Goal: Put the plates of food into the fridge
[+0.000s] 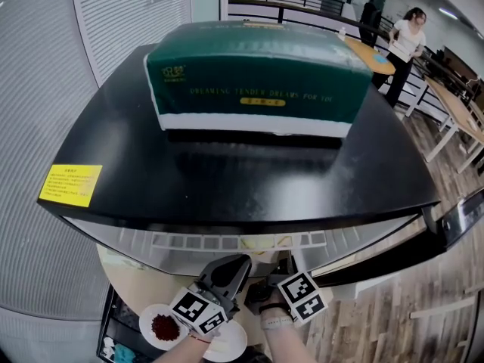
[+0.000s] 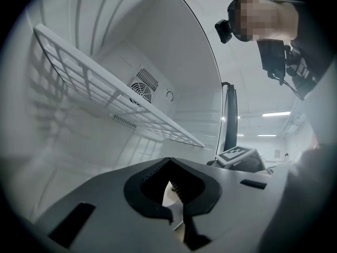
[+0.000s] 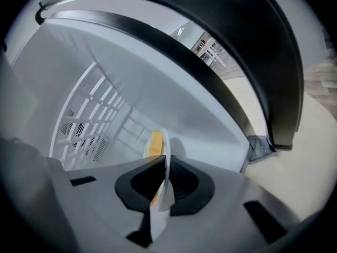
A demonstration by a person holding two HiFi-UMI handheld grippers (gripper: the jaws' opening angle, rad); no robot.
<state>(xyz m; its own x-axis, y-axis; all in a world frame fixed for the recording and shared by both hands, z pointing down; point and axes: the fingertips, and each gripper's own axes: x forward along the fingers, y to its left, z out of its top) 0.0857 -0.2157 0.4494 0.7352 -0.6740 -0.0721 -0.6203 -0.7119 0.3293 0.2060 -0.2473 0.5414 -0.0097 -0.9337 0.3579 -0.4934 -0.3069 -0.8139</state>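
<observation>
We gripped each plate by its rim to slide it in: right gripper (image 3: 164, 179) fingers pinched the yellow-food plate (image 3: 158, 141), left gripper (image 2: 174, 191) fingers were narrow on a white plate (image 2: 177, 215), both inside the fridge (image 3: 158, 83).

A box (image 1: 253, 78) lay on top of the fridge (image 1: 227, 180). Inside it, a wire shelf (image 2: 105, 94) ran above the left hand-held gripper (image 2: 174, 194), with the right hand-held gripper (image 3: 163, 186) just to its right.

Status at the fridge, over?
Right gripper shut on plate of yellow food, inside fridge. Left gripper shut on pale rim, probably another plate. Wire shelf nearby, nothing blocking.
</observation>
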